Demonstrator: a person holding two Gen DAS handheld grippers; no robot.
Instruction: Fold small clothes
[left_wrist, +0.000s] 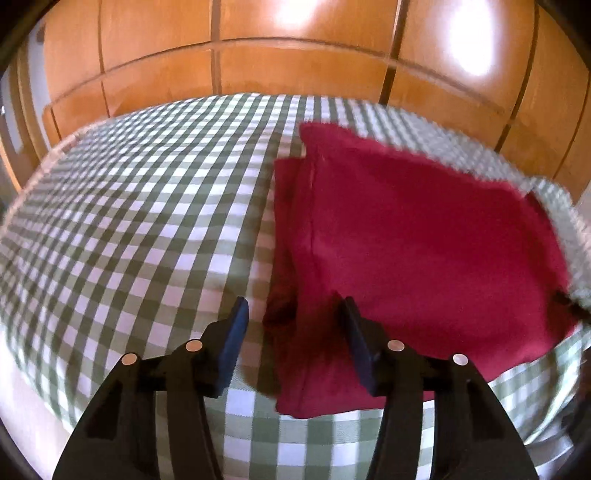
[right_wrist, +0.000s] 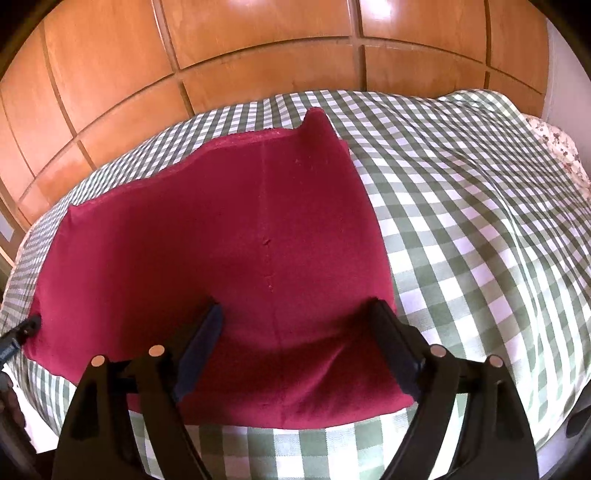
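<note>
Crimson knit garment (right_wrist: 229, 229), folded flat, is lying on the green-and-white checked bed cover (left_wrist: 129, 221), which is backing onto orange wooden panelling (right_wrist: 258, 48). Its far edge is running wavy and raw, with the far right corner standing up. Left tool (left_wrist: 291, 321) is hovering with jaws apart over the garment's near left corner, one finger above bare cover. Right tool (right_wrist: 295, 325) is hovering with jaws spread wide over the near edge, gripping nothing. Open checked cover is extending broadly to the left and right of the garment.
</note>
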